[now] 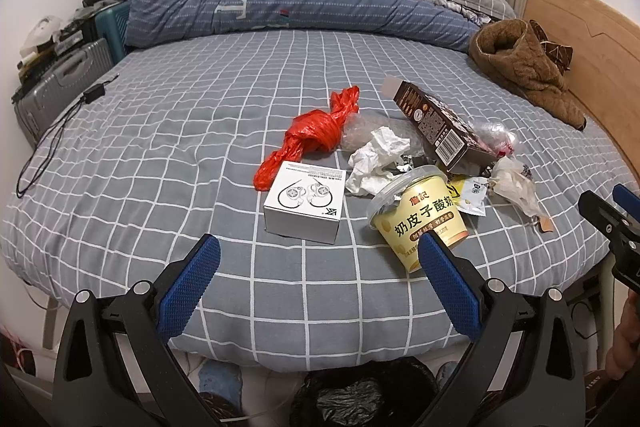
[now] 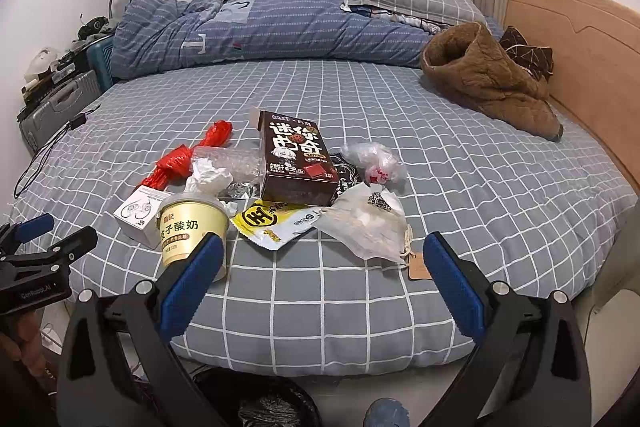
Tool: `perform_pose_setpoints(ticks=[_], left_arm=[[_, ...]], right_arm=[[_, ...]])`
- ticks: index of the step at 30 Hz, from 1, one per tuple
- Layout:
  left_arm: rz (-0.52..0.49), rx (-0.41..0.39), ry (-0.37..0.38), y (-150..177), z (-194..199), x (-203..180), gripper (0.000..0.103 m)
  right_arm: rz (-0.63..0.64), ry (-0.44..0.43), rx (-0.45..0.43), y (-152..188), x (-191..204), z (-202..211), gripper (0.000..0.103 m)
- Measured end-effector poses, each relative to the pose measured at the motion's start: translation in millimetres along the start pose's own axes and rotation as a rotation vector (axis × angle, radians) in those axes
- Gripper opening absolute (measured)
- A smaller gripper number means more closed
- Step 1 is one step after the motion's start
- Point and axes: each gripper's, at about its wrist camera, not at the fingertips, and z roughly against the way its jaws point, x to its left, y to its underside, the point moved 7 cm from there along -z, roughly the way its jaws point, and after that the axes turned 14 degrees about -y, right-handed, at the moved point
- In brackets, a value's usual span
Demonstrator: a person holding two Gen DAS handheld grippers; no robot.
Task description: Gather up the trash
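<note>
Through the left wrist view, my left gripper (image 1: 318,261) hung with jaws spread wide and empty at lower centre; the trash lay mid-frame on the bed (image 1: 160,131): white box (image 1: 304,203), red bag (image 1: 312,137), yogurt cup (image 1: 416,217). In the right wrist view, my right gripper (image 2: 324,259) also gaped empty, the brown carton (image 2: 296,159) at centre.

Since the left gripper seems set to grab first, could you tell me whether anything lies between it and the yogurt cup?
Nothing visible does. The left gripper is open and empty, and only bare bedsheet lies between it and the yogurt cup. The white box sits to the cup's left, apart.
</note>
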Motion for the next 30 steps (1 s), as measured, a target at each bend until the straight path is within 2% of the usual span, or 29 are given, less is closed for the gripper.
perform_pose_setpoints(ticks=[30], left_arm=[[-0.003,0.01,-0.004,-0.2,1.3,1.1,0.097]], right_arm=[[0.003,0.002,0.004,0.0,-0.5,-1.6,0.096]])
